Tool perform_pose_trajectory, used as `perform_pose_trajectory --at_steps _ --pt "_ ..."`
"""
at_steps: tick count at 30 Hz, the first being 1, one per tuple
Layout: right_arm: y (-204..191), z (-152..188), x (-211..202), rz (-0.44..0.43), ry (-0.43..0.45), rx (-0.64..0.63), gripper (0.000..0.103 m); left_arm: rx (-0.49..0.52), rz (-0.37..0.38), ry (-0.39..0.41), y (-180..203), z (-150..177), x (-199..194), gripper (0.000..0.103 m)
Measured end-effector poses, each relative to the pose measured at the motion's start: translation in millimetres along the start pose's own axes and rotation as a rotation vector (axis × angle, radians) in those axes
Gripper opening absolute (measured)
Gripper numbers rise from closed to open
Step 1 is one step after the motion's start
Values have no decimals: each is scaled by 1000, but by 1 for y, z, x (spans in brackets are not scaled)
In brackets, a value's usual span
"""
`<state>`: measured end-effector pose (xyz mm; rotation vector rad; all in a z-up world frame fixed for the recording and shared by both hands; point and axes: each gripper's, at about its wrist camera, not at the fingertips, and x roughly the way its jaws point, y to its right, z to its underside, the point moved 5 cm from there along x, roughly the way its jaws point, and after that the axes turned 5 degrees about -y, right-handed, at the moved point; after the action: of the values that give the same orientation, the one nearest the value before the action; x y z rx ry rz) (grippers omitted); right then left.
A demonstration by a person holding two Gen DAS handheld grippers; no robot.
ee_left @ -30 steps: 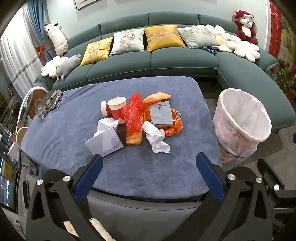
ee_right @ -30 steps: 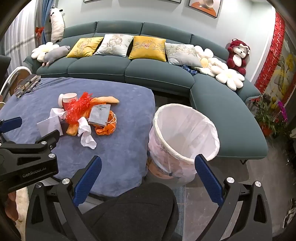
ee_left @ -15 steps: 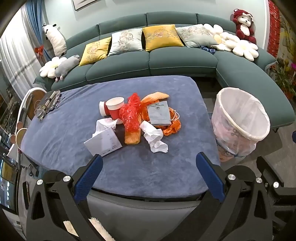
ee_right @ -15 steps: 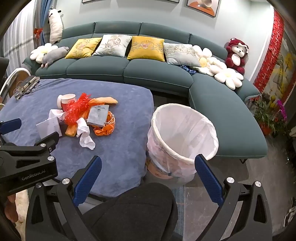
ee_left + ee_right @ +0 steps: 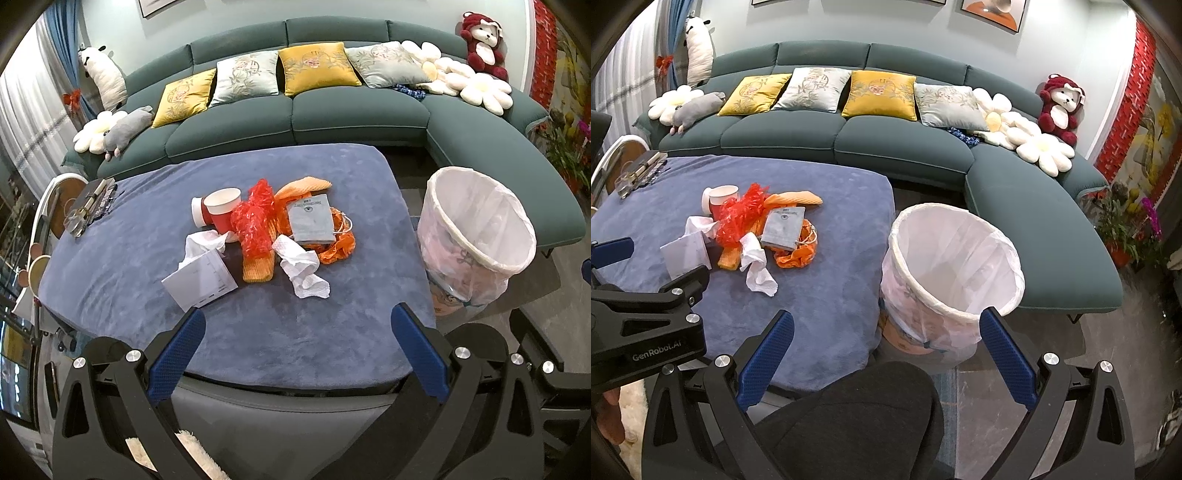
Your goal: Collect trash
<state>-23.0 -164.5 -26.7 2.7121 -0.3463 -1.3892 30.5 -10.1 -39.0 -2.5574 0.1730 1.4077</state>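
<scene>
Both pairs of jaws stood spread wide and held nothing: the left gripper (image 5: 297, 330) hovered over the near edge of the table (image 5: 295, 343), and the right gripper (image 5: 886, 334) hung above the person's knee (image 5: 849, 413), facing the bin (image 5: 955, 273). Nearest on the blue cloth lay a white paper sheet (image 5: 199, 282) and a crumpled tissue (image 5: 303, 271). Just beyond sat an orange cloth (image 5: 258, 266), red plastic wrap (image 5: 255, 225), a grey booklet (image 5: 310, 219) and two paper cups (image 5: 219, 210), all touching in one pile. The lined bin, beside the table's right edge, looked empty, so by my judgement no piece had been collected and the whole pile remained.
</scene>
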Motion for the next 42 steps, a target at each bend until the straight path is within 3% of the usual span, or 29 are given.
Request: perform_pose_trajectory --at_steps 23,42 --pt "19 1 4 10 -12 41 96 29 5 -17 16 -3 4 96" --pt "9 -2 3 8 -6 19 96 2 3 -22 10 -1 6 96"
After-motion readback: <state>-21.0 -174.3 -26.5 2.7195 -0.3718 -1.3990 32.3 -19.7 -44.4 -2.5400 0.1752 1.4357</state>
